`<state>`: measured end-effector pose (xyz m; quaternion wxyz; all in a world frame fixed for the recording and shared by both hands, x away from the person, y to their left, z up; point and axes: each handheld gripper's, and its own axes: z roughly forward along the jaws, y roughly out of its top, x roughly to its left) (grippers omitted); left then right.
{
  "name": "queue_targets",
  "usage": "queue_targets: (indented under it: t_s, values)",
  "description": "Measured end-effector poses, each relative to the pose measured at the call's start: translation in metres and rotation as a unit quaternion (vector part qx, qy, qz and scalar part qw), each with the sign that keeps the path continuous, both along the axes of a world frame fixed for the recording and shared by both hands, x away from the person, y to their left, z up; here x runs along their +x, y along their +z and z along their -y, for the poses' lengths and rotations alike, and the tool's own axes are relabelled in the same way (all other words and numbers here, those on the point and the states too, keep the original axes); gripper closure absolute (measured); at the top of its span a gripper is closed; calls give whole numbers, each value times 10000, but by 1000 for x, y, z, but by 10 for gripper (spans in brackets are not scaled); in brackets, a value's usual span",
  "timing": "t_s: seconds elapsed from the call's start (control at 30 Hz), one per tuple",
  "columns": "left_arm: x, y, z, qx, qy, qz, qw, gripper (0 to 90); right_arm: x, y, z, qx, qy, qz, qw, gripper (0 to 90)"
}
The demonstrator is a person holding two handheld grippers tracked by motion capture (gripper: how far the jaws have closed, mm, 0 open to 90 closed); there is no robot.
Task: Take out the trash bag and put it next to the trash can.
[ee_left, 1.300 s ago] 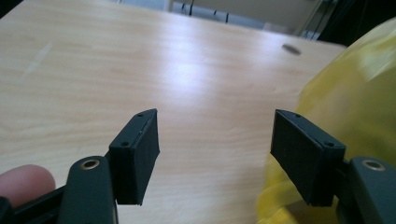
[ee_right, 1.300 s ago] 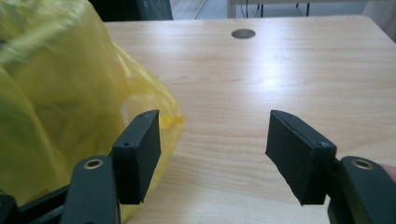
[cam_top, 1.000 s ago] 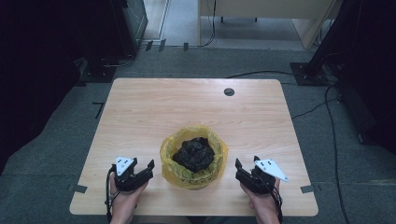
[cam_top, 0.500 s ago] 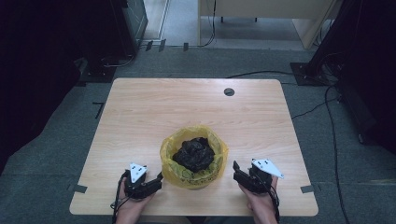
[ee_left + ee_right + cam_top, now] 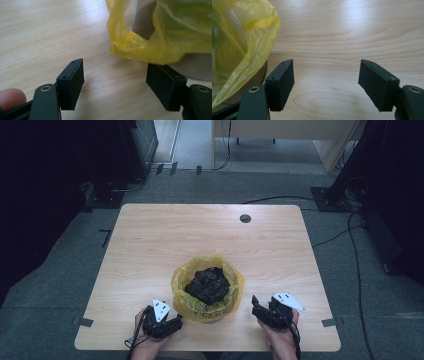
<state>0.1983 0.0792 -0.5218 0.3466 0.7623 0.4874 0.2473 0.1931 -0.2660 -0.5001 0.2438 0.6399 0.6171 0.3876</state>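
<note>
A small bin lined with a yellow bag [image 5: 207, 290] stands on the wooden table [image 5: 165, 240] near the front edge, with a black crumpled mass [image 5: 207, 284] inside. My left gripper [image 5: 176, 321] rests low at the bin's left front, open, its jaws pointing at the bag's hanging yellow edge [image 5: 140, 47]. In the left gripper view the left gripper [image 5: 115, 82] holds nothing, and the grey bin wall [image 5: 197, 67] shows behind the plastic. My right gripper [image 5: 256, 306] lies to the bin's right, open. The right gripper [image 5: 325, 82] faces bare wood, the yellow bag [image 5: 239, 45] at its left.
A round cable hole [image 5: 245, 218] sits near the table's far edge. Cables [image 5: 330, 237] trail on the floor to the right, and dark equipment [image 5: 55, 185] stands at the left. The table's far half is bare wood.
My left gripper has slid right along the front edge and now lies close against the bin's left front. The right gripper has edged slightly toward the bin.
</note>
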Motion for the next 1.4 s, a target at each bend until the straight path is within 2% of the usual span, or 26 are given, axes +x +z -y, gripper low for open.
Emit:
queue_targets:
  t_s: [0.1,0.23,0.33,0.43,0.53,0.63,0.8,0.9,0.93,1.0,1.07,1.13,1.17,1.23,1.33,1.4]
  values:
    - [7,-1,0,-75,135,52,9999,320,0,-5,-6,-47,135,-87,9999,292]
    - [9,2,3,-283,-2,169,9995,396,-1,-14,-19,-166,354,-254,9989,292]
    - [10,4,5,-404,-50,290,9987,488,-2,-18,-31,-398,557,-307,9972,291]
    - [11,3,7,-479,-154,299,9983,545,-5,-17,-39,-720,702,-182,9948,288]
    - [11,3,7,-595,-157,299,9977,589,-8,-17,-44,-816,815,-41,9933,276]
    - [11,6,5,-716,-162,314,9968,637,-10,-15,-49,-905,933,239,9912,267]
    - [11,6,5,-841,-228,289,9958,725,-15,-12,-57,-1276,1210,772,9814,269]
    - [11,7,5,-896,-274,269,9952,759,-18,-11,-61,-1560,1231,1062,9743,300]
    - [11,7,5,-906,-290,270,9951,768,-19,-12,-63,-1660,1249,1158,9713,319]
    - [12,7,5,-912,-318,253,9950,791,-22,-13,-65,-1892,1338,1354,9633,388]
    - [12,8,5,-920,-332,254,9949,812,-22,-15,-68,-2178,1430,1522,9534,469]
    - [12,8,5,-947,-352,241,9946,834,-22,-18,-72,-2432,1493,1565,9455,557]
    - [12,9,5,-960,-361,235,9944,847,-20,-19,-74,-2495,1509,1527,9443,621]
    - [12,10,4,-1039,-347,223,9937,869,-17,-21,-76,-2455,1517,1392,9473,726]
    - [11,15,2,-1110,-353,281,9928,889,-15,-20,-75,-2313,1527,1380,9509,870]
    - [9,19,1,-1177,-349,360,9918,898,-15,-16,-73,-2176,1467,1379,9550,900]
